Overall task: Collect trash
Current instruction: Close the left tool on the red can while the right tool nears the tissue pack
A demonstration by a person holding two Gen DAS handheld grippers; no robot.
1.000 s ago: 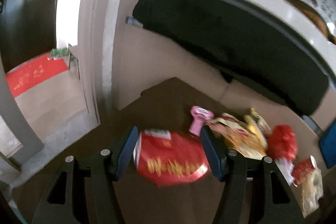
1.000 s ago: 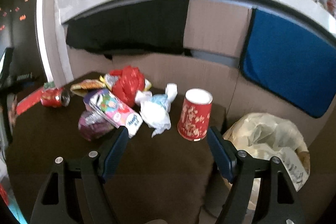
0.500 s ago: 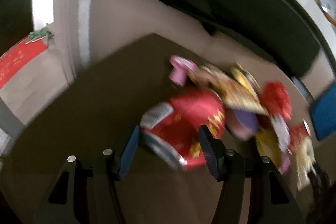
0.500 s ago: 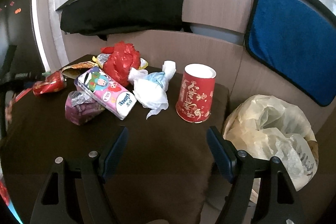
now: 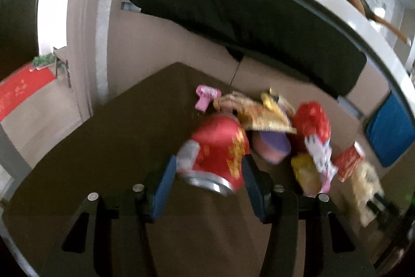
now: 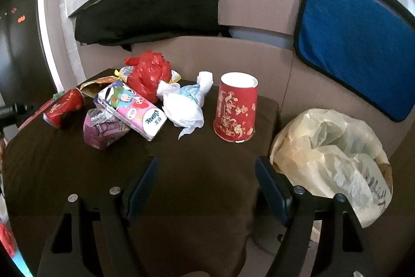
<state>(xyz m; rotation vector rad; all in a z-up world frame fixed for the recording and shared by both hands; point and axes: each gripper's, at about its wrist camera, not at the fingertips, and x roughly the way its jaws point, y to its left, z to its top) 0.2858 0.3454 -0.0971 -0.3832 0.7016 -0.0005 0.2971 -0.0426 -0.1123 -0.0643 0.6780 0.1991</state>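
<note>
Red can (image 5: 216, 153) between left gripper (image 5: 206, 182) jaws, tilted.

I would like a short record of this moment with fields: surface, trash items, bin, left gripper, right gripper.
surface: dark brown table
trash items: red drink can, upside-down red paper cup, pink tissue pack, crumpled white tissue, crumpled red plastic bag, purple foil wrapper
bin: bin lined with a pale plastic bag, beside the table's right edge
left gripper: blue pads on both sides of the can; contact blurred
right gripper: open, empty, above the table
</note>
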